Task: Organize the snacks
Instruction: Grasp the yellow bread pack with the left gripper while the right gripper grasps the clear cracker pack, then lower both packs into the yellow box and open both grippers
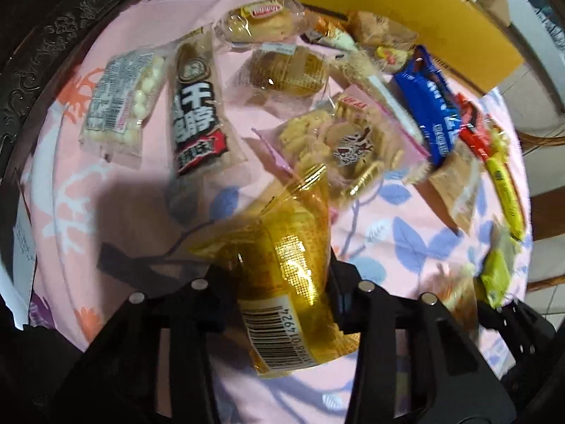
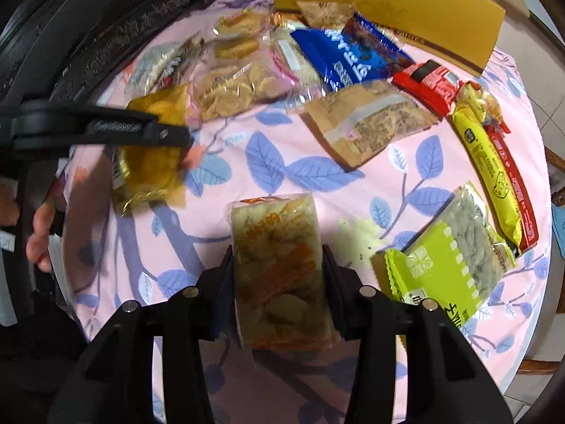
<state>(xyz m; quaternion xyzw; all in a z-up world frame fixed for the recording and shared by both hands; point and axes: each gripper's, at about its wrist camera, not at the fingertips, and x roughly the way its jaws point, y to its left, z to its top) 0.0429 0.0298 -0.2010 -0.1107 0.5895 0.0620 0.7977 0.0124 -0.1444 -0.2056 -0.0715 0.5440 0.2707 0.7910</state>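
My left gripper (image 1: 279,275) is shut on a golden see-through snack packet (image 1: 293,247) with a barcode, held just above the pink leaf-print tablecloth (image 1: 388,240). In the right wrist view the same packet (image 2: 152,162) hangs at the left between that gripper's black fingers (image 2: 141,129). My right gripper (image 2: 277,258) is shut on a clear packet with orange print (image 2: 279,247), its pads pressing both long sides. Loose snacks lie across the far half of the round table: a blue packet (image 2: 349,53), a brown packet (image 2: 367,120) and a dark-labelled long packet (image 1: 197,113).
A yellow cardboard box (image 2: 388,3) stands at the table's far edge. A green packet (image 2: 448,265), a yellow stick packet (image 2: 491,173) and a red packet (image 2: 430,84) lie on the right. Dark carved wood furniture (image 2: 106,35) borders the table on the left. A hand (image 2: 39,240) shows at the left edge.
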